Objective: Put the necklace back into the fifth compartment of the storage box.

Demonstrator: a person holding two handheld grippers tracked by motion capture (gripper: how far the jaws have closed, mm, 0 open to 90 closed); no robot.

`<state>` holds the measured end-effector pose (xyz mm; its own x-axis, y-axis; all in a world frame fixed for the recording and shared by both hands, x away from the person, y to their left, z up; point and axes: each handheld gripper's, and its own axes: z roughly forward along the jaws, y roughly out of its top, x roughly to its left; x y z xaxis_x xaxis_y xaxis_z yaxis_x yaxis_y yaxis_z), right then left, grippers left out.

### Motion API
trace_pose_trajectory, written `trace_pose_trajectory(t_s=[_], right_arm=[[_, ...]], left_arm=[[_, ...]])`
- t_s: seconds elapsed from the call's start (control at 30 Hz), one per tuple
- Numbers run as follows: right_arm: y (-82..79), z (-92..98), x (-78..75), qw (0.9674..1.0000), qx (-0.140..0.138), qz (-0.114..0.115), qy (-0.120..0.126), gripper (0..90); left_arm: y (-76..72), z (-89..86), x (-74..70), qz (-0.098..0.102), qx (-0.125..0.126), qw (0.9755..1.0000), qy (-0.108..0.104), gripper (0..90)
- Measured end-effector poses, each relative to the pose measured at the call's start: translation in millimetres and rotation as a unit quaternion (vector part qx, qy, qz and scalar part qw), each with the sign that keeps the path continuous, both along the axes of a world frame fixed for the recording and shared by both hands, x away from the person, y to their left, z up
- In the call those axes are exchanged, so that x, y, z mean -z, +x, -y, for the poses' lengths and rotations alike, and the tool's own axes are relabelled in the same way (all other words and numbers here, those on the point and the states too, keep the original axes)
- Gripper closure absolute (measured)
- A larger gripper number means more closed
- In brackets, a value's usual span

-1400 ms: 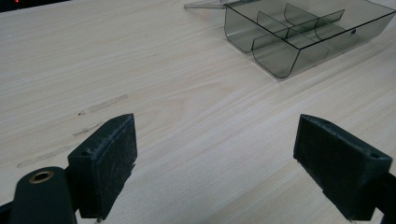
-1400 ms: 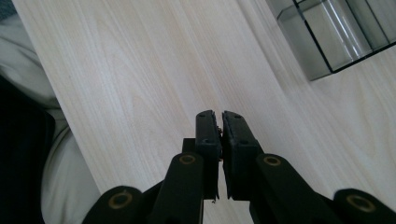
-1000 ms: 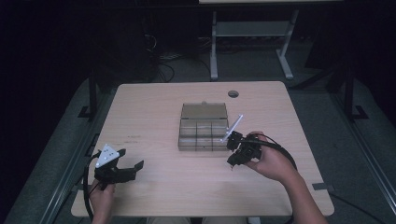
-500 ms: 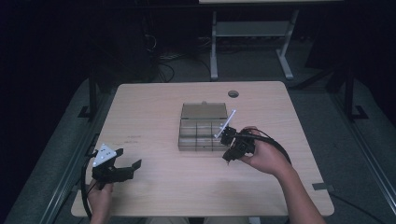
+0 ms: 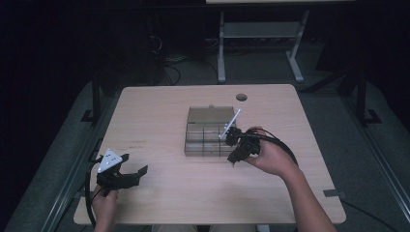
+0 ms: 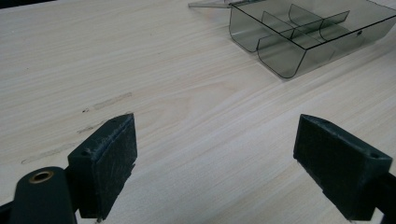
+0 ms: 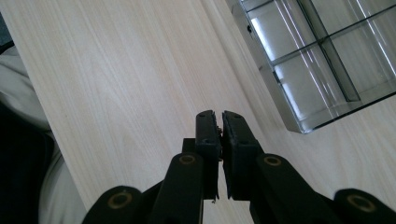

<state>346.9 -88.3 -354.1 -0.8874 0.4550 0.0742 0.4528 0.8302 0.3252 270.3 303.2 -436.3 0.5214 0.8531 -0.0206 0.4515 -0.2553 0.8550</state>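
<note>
Hovering at the near right corner of the box mid-table, the right gripper has its jaws pressed together, perhaps pinching something tiny. Left gripper waits near-left, jaws spread. Next likely calls for positioning over a compartment.

No readable text, labels, brands or numbers anywhere on or around the compartment box.

This looks like a lab or test room: a bare wooden table stands on grey carpet in a dark space, with loose cables and a metal stand behind.
</note>
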Motion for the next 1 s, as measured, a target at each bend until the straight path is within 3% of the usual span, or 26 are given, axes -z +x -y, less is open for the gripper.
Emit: trace_pose_trajectory(t_s=[0.6,1.0], right_arm=[[15.0,-19.1,-6.3,0.9999,-0.010,0.007,0.010,85.1],[30.6,-30.7,-5.6,1.0000,-0.008,0.000,-0.001,85.1]], left_arm=[[0.6,-3.6,-0.1,-0.001,-0.004,1.0000,-0.001,13.1],[0.7,-2.1,0.0,-0.001,-0.002,1.0000,-0.004,13.1]])
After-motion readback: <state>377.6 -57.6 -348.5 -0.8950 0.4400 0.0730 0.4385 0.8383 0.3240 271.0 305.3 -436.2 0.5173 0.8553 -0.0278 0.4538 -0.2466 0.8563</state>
